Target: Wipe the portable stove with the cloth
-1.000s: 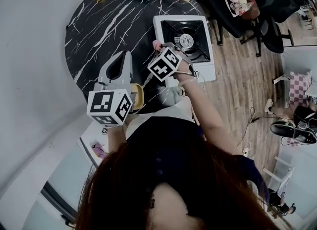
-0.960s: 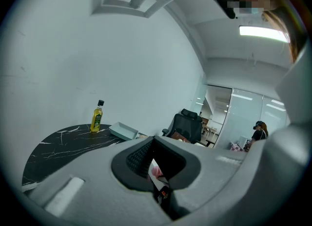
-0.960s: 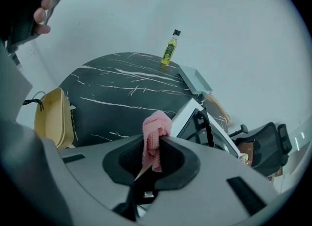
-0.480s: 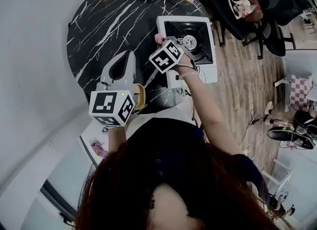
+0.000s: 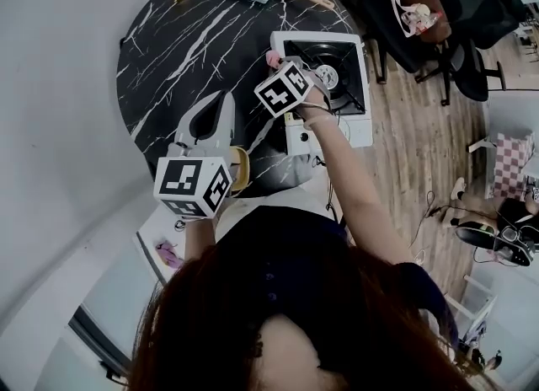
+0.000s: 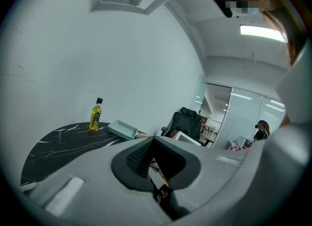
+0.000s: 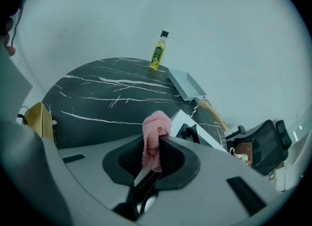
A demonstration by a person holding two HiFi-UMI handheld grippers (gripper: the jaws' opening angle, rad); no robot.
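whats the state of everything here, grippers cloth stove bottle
left gripper: shut, empty
right gripper: shut on the cloth
cloth: bunched, clamped between the right jaws
portable stove: flat on the table, no flame visible
bottle: upright, capped

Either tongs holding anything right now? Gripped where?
Right tongs are shut on the pink cloth, pinching a bunched fold, with a tuft poking out past the jaw tips. Left tongs are shut and empty.
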